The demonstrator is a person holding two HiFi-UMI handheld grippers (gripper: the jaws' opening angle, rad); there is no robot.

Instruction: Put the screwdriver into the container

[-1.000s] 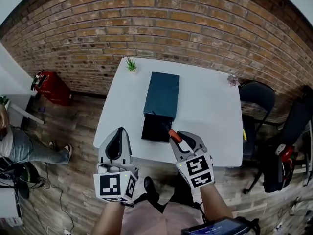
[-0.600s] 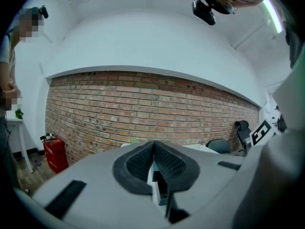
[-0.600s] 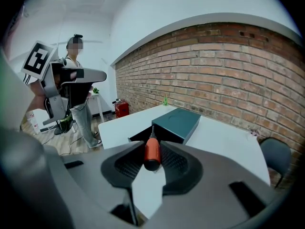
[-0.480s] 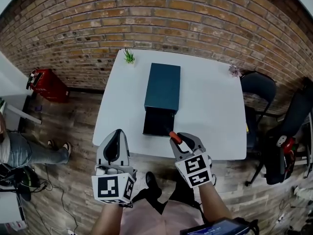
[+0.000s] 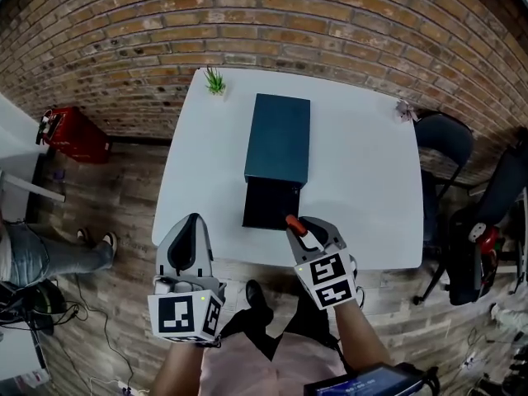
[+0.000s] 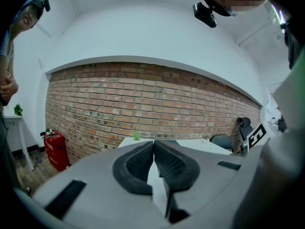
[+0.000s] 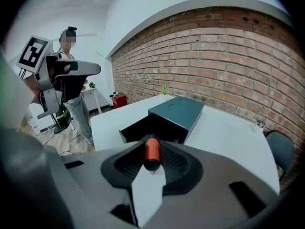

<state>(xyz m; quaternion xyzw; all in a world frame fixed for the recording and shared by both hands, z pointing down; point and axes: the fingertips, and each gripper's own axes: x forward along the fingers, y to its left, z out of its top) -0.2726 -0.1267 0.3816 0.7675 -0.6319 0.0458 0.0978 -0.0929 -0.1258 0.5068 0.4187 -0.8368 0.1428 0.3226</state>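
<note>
Sunk lower with the left tool (image 5: 194,223), shut on nothing, at the surface's (image 5: 363,180) near edge. Lowered too with the right tool (image 5: 304,226), clamped on the screwdriver's (image 5: 294,223) orange handle, just short of the container's (image 5: 279,147) open drawer (image 5: 269,206); seems ready to feed in

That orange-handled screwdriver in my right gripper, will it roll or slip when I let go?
The screwdriver has a round, smooth-looking handle, so it will probably roll until a wall of the container stops it. It seems rigid, not floppy: it sticks straight out from the jaws of the right gripper. Smooth plastic might slip if gripped loosely.
</note>
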